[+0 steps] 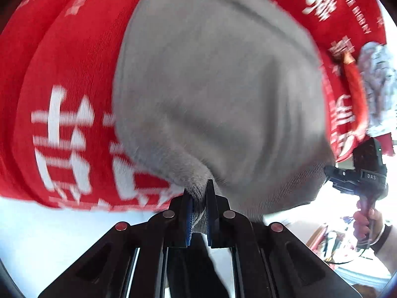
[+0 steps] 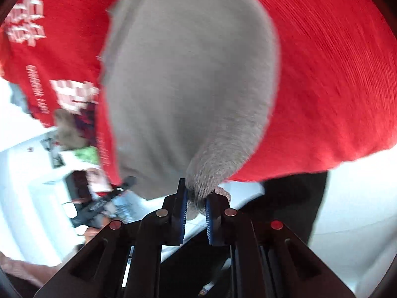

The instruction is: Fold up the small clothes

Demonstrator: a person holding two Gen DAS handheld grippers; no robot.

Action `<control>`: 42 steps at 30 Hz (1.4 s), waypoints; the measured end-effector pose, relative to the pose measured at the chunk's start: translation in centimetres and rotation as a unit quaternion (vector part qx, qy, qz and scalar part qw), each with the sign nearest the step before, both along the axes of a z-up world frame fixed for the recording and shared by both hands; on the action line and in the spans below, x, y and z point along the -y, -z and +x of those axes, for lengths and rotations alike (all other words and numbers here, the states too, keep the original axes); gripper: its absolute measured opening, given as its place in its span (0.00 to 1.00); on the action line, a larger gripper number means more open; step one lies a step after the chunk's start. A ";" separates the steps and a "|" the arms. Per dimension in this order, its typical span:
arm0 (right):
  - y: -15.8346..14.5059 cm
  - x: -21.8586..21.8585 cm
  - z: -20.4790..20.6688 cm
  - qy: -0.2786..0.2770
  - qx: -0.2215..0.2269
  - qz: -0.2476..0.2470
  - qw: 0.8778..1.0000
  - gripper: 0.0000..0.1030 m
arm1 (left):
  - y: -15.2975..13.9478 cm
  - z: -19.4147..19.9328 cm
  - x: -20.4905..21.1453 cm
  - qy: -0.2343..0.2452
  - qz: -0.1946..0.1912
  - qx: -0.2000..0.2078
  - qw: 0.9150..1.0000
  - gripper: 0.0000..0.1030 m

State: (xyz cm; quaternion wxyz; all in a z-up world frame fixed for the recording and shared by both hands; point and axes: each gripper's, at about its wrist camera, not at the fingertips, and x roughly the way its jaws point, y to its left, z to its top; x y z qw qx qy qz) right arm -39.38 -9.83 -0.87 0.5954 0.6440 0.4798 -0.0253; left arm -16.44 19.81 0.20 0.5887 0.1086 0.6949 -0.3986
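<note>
1. grey knit cloth hangs stretched between my two tongs, lifted up in front of my red shirt with its white lettering.
2. my left gripper is clamped on one bunched corner of the cloth; the blue pads pinch the ribbed edge tight.
3. my right gripper is likewise closed on another corner of the cloth, with a fuzzy tuft squeezed between its pads.
4. from the left view i can see my right hand round the handle of the other tool, off to the side and a little apart.
5. i judge this to be the lift-and-spread step: the garment is held up by two corners so it can hang flat before any fold is made.
6. the next move, i think, calls for lowering it evenly onto the white table, keeping both corners level and taut so it lands without wrinkles.
7. hard to tell: both views are blurred, the cloth fills most of each one, its lower edge and full shape are cut off, so i cannot say what kind of garment it is.
8. clutter at the frame edges is too smeared to name.
</note>
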 end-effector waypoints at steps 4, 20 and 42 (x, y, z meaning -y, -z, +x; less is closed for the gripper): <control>-2.5 3.5 2.7 0.053 0.053 -0.010 0.997 0.14 | -2.8 2.8 3.1 -0.011 -0.049 0.021 0.998 0.09; -0.2 17.7 9.6 0.121 -0.008 -0.048 0.991 0.15 | -3.4 12.1 11.9 -0.038 0.006 0.133 0.990 0.29; -3.2 12.4 18.2 -0.249 -0.085 -0.355 0.897 0.70 | 0.5 9.9 18.8 0.107 0.126 0.250 0.954 1.00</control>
